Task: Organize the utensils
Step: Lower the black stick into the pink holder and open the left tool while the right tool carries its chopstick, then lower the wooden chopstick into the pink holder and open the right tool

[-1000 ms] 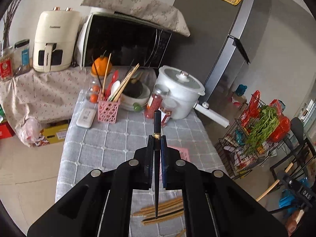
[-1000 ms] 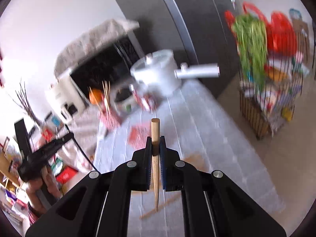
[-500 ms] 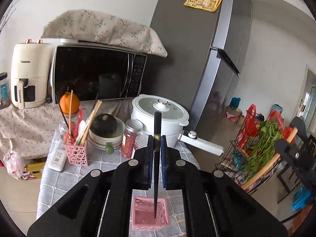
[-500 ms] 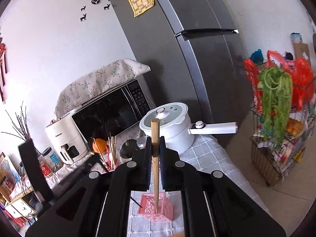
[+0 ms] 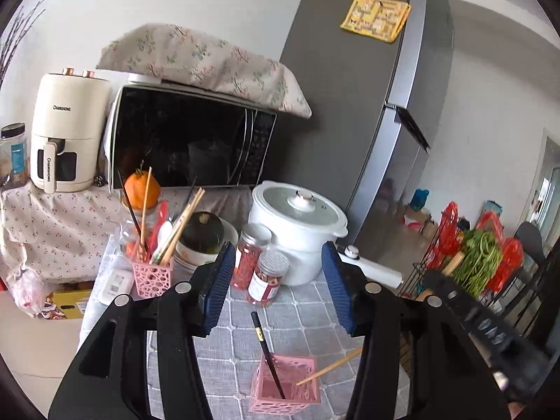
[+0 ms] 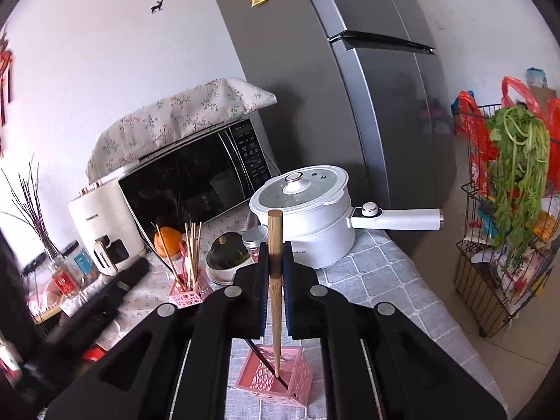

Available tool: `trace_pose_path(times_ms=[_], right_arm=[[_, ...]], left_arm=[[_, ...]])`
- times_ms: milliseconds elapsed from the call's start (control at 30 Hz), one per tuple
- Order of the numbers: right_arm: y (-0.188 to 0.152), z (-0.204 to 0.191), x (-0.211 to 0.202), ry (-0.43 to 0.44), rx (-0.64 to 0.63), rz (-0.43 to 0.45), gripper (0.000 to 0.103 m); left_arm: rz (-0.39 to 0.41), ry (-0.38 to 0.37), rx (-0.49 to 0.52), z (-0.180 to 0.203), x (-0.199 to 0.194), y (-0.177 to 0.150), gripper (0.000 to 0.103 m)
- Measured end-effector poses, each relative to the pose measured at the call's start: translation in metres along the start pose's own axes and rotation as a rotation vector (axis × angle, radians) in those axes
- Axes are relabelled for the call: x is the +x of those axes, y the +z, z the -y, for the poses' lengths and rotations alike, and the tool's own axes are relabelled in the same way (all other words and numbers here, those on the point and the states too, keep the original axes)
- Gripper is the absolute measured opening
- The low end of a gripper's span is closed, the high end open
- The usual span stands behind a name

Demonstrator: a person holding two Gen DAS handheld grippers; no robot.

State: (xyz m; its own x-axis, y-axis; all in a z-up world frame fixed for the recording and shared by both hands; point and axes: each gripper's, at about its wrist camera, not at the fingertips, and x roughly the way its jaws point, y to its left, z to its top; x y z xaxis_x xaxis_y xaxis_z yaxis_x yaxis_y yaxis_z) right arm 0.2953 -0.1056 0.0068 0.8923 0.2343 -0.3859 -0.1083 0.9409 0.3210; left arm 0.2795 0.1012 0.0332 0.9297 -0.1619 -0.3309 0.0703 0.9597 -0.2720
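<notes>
- Left gripper point(image 5: 278, 285): jaws spread wide, nothing between them, positioned above the grey checked tablecloth point(image 5: 308, 318).
- Black chopstick point(image 5: 267, 353): stands tilted inside the near pink basket point(image 5: 285, 390), its lower end at the basket floor, its upper end leaning away toward the jars.
- Right gripper point(image 6: 275, 273): jaws clenched on a wooden chopstick point(image 6: 275, 290), held upright, with its tip inside the same basket beside the black one.
- Second pink basket point(image 5: 152, 276): further back, holding several chopsticks and spoons, just beside a stack of bowls point(image 5: 196, 252).
- White pot point(image 5: 297, 231): at the far end of the table, in front of the microwave point(image 5: 185, 143).
</notes>
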Motion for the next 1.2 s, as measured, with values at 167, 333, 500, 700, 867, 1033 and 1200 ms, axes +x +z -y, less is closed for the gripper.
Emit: trace_pose_path(times_ms=[167,333,500,700,867,1033,1200], right_arm=[[-0.008,-0.007,0.015,0.001,-0.011,-0.03,0.015],[-0.013,-0.003,0.012,-0.035,-0.003,-0.057,0.05],[-0.022,0.006,-0.01,-0.133,-0.038,-0.045,0.073],[-0.04,0.028,-0.036,-0.234,-0.057,-0.061,0.092],[-0.054,0.043,-0.055,-0.313,-0.096,-0.083,0.096],[-0.067,0.057,-0.076,-0.342,-0.093,-0.116,0.096],[-0.085,0.067,-0.092,-0.379,-0.12,-0.147,0.096]], left_arm=[[0.024,0.027,0.021,0.0,-0.009,0.004,0.056],[-0.004,0.046,0.042,0.001,-0.009,0.002,0.057],[-0.049,0.042,0.065,0.008,-0.011,-0.006,0.069],[-0.097,0.024,0.1,0.026,-0.016,-0.023,0.086],[-0.144,0.028,0.073,0.031,-0.019,-0.041,0.096],[-0.277,0.018,0.102,0.036,-0.011,-0.069,0.096],[-0.357,0.013,0.157,0.042,-0.008,-0.094,0.096]])
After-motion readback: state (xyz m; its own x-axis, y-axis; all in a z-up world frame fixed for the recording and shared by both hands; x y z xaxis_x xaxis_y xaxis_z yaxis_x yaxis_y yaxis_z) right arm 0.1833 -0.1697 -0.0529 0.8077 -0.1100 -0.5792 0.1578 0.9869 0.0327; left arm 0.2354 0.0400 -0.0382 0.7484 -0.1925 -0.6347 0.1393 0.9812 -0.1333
